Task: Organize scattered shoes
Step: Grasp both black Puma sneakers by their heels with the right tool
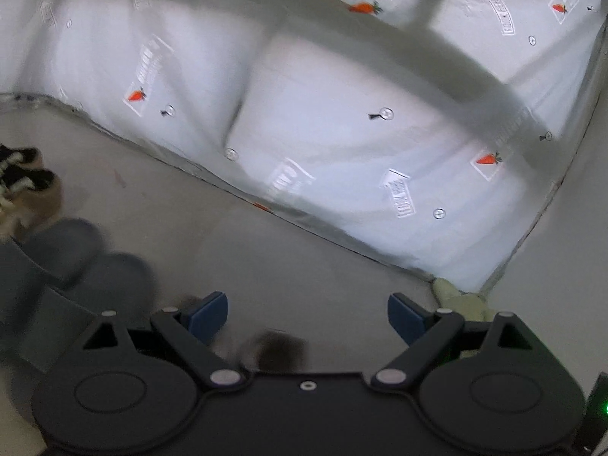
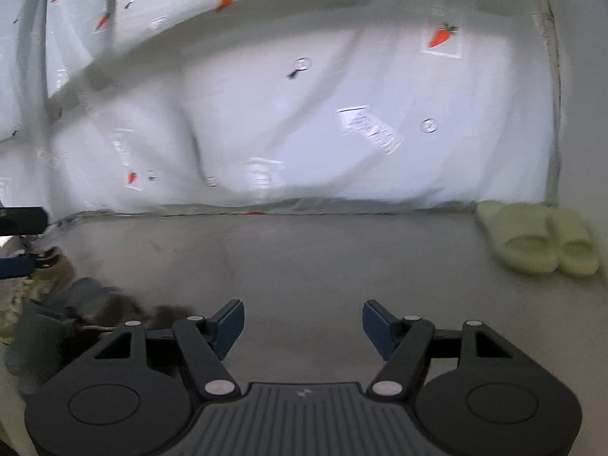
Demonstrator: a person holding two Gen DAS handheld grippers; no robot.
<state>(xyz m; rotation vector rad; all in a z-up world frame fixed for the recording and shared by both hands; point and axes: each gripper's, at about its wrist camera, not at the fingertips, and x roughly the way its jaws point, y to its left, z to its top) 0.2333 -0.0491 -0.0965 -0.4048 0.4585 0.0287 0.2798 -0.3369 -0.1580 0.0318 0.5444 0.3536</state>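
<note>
Grippers both empty: left gripper [image 1: 307, 317] and right gripper [image 2: 303, 323] have blue-padded fingers spread wide over bare grey concrete floor [image 2: 323, 258]. Pale green foam slide sandals [image 2: 539, 241] sit paired at right by carrot-print white plastic sheet [image 2: 342, 121]. Blurred grey slippers [image 1: 87, 258] and brown-black lace-up sneakers [image 1: 26, 182] sit at far left.

Grey slippers [image 1: 87, 262] — blurred, edge-cut
</note>
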